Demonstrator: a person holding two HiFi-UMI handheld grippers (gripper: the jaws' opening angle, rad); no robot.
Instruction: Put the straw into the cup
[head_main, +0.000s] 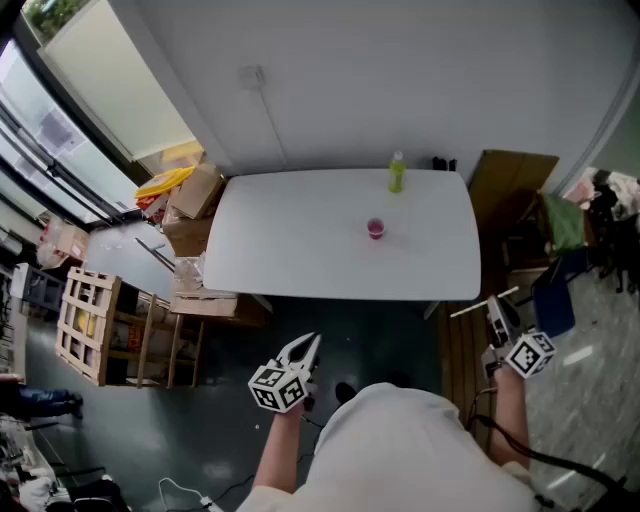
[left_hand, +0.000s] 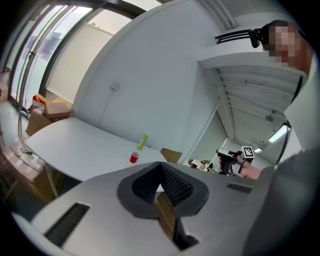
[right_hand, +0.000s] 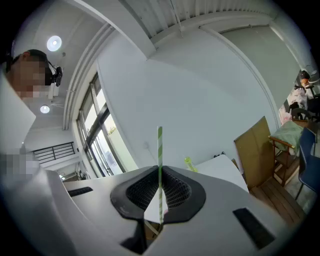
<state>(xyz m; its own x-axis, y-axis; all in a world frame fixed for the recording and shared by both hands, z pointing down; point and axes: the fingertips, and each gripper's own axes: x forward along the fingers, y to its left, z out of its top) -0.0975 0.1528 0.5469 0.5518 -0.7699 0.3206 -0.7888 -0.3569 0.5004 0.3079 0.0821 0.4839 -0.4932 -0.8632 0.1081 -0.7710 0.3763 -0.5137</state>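
Your right gripper (right_hand: 160, 197) pinches the straw (right_hand: 160, 150) with a long end free, your left gripper (left_hand: 161, 175) is pressed together on nothing, and the cup (head_main: 375, 229) sits well off on the far table (head_main: 280, 260), so the straw's wobbling tip may miss the rim or topple the cup.

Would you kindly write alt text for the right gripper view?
The right gripper is shut on a green-and-white striped straw standing upright between its jaws. Beyond are a white table bearing a green bottle and a cardboard sheet beside it.
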